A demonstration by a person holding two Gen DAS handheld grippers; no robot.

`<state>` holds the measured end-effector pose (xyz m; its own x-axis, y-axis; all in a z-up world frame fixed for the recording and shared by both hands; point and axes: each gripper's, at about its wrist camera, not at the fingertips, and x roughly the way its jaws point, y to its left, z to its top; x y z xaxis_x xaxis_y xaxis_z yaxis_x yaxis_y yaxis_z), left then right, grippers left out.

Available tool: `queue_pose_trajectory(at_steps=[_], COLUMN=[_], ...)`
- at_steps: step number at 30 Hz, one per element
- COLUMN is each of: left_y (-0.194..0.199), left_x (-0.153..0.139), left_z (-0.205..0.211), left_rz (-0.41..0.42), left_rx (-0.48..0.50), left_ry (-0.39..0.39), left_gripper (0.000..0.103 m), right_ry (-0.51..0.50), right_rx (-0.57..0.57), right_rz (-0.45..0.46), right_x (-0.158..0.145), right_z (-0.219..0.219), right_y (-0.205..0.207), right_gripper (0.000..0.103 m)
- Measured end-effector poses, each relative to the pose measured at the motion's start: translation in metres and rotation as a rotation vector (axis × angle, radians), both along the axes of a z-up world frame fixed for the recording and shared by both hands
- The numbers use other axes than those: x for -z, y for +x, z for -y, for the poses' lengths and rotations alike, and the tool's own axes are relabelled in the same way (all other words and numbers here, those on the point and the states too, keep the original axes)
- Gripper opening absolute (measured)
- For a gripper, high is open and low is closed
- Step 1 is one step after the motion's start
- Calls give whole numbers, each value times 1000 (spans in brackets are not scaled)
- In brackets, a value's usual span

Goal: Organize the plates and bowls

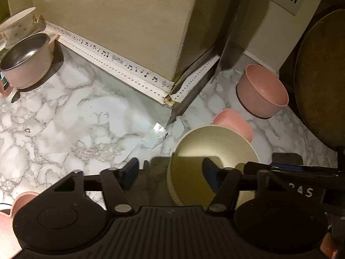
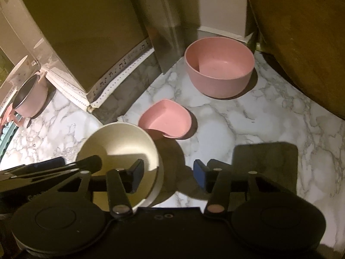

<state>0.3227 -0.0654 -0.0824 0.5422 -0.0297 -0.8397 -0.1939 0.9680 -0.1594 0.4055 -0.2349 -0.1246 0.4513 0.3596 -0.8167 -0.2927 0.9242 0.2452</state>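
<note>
A cream bowl (image 1: 213, 149) (image 2: 120, 138) stands on the marble counter (image 1: 86, 118). My left gripper (image 1: 171, 170) straddles its left wall, with one finger inside the bowl and one outside. Its pads stand clear of the wall. My right gripper (image 2: 168, 172) straddles the opposite wall in the same way, also with a gap at each pad. A small pink dish (image 1: 232, 123) (image 2: 166, 118) lies just behind the cream bowl. Farther back stands a larger pink bowl (image 1: 263, 90) (image 2: 220, 67).
A pink pot with a steel inside (image 1: 28, 60) (image 2: 30, 97) and a floral bowl (image 1: 17, 23) sit at the far left. A big round wooden board (image 1: 319, 75) (image 2: 301, 43) leans at the right. A wall corner (image 1: 170, 95) juts into the counter.
</note>
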Motion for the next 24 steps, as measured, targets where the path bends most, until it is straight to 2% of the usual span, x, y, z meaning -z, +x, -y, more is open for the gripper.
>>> queue_pose_trajectory(at_steps=[3, 7, 11, 14, 24], left_y=[3, 3, 3, 3, -21], left_x=[2, 2, 1, 1, -9], left_z=[0, 2, 2, 1, 9], left_rz=[-16, -17, -22, -23, -26], left_rx=[-4, 2, -3, -8, 19], left_ry=[-15, -27, -20, -24, -32], left_gripper=[33, 19, 13, 10, 10], right_ry=[-3, 14, 18, 3, -10], right_rx=[-3, -2, -12, -15, -5], right_rz=[-19, -43, -54, -51, -40], right_x=[0, 1, 0, -2, -11], right_z=[-3, -3, -6, -9, -3], right_y=[4, 7, 7, 6, -13], right_gripper=[32, 16, 4, 4, 4])
